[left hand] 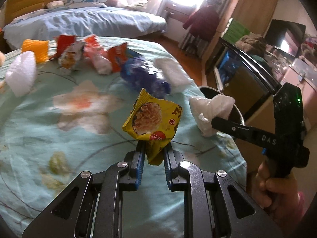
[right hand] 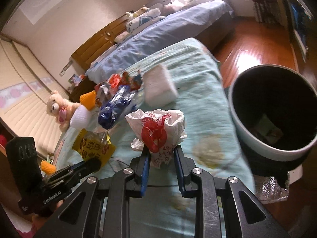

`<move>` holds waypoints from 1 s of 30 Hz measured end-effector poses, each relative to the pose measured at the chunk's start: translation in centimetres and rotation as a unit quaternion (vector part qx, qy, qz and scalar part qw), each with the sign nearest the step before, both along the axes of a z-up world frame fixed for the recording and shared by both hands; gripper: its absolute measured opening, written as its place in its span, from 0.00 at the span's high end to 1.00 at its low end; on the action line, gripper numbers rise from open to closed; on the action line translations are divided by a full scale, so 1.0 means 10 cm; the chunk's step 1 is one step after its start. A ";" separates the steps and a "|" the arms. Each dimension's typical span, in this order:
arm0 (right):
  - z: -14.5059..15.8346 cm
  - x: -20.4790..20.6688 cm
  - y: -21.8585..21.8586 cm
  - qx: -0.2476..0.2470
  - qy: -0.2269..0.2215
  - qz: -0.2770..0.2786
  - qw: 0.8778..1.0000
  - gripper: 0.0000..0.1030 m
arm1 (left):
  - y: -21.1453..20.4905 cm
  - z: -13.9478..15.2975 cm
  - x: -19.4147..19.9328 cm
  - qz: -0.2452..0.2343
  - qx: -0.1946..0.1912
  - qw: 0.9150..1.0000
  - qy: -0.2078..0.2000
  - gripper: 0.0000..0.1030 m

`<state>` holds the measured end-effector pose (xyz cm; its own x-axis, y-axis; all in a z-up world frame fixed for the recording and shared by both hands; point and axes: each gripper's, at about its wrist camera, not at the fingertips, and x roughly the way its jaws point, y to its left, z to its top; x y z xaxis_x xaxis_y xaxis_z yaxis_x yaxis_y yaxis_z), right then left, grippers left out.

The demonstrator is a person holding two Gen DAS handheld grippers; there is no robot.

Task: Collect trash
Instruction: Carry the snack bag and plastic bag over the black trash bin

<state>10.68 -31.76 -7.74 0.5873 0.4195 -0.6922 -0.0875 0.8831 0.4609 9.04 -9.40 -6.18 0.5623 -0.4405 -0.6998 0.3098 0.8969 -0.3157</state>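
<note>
- Pinching a crumpled yellow snack wrapper (left hand: 153, 119), the left claw (left hand: 153, 154) has its blue pads pressed tight on the wrapper's lower end, holding it up clear of the bedspread.
- Right claw (right hand: 161, 154) grips a scrunched white plastic bag with red print (right hand: 158, 130), jaws squeezed on its bottom; from the left wrist view the same bag shows as a white bundle at the tip of the other tool.
- A hand (left hand: 277, 190) wraps the right tool's handle at the lower right of the left view.
- Just beyond both claws lies the pale green flowered bedspread (left hand: 39, 119), blurred.
- Farther up it sits a row of litter: a blue crinkled bag (left hand: 142, 73), a white foam block (left hand: 20, 73), an orange piece (left hand: 36, 49), red and orange wrappers (left hand: 65, 45), and a white packet (right hand: 158, 85).
- Off the bed's edge, to the right of the right claw, stands a round bin (right hand: 257, 140) with a pale rim and dark inside, some scraps at its bottom.
- A plush bear (right hand: 59, 107) sits at the far left edge.
- Behind, a bed with blue sheets (left hand: 89, 21) and a wooden floor (right hand: 247, 45).
</note>
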 end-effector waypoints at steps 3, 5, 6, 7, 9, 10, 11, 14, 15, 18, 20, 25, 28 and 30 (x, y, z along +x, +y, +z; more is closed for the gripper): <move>0.02 -0.05 -0.13 -0.001 -0.003 -0.013 1.000 0.77 | -0.15 0.01 -0.02 -0.018 0.004 1.000 -0.001 0.84; 0.03 -0.08 -0.21 0.000 -0.005 -0.022 1.000 0.77 | -0.24 0.02 -0.02 -0.030 0.006 1.000 -0.002 0.84; 0.03 -0.10 -0.26 0.000 -0.005 -0.025 1.000 0.77 | -0.29 0.03 -0.01 -0.035 0.007 0.999 -0.002 0.84; 0.04 -0.11 -0.32 0.000 -0.006 -0.032 0.999 0.77 | -0.34 0.04 -0.01 -0.041 0.007 0.999 -0.002 0.84; 0.05 -0.13 -0.39 0.000 -0.007 -0.040 0.999 0.77 | -0.43 0.05 0.00 -0.049 0.008 0.999 -0.003 0.84; 0.06 -0.14 -0.43 0.000 -0.008 -0.044 0.999 0.77 | -0.47 0.06 0.00 -0.053 0.009 0.999 -0.004 0.84; 0.06 -0.15 -0.48 0.000 -0.009 -0.049 0.999 0.77 | -0.52 0.07 0.01 -0.058 0.010 0.998 -0.005 0.84; 0.08 -0.18 -0.63 0.000 -0.011 -0.064 0.998 0.77 | -0.67 0.09 0.03 -0.072 0.013 0.997 -0.007 0.84; 0.07 -0.20 -0.68 0.000 -0.012 -0.068 0.998 0.77 | -0.72 0.09 0.04 -0.076 0.014 0.997 -0.007 0.84; 0.08 -0.22 -0.79 0.001 -0.013 -0.081 0.997 0.77 | -0.88 0.10 0.07 -0.088 0.017 0.996 -0.008 0.84; 0.08 -0.24 -0.90 0.000 -0.014 -0.090 0.996 0.77 | -0.96 0.11 0.08 -0.094 0.021 0.995 -0.010 0.84; 0.09 -0.26 -1.09 0.001 -0.015 -0.108 0.994 0.77 | -1.13 0.12 0.12 -0.105 0.026 0.994 -0.012 0.84; 0.10 -0.27 -1.17 -0.001 -0.016 -0.115 0.993 0.77 | -1.21 0.12 0.16 -0.110 0.028 0.994 -0.010 0.84; 0.10 -0.28 -1.22 -0.002 -0.015 -0.120 0.993 0.77 | -1.28 0.12 0.19 -0.113 0.030 0.993 -0.009 0.84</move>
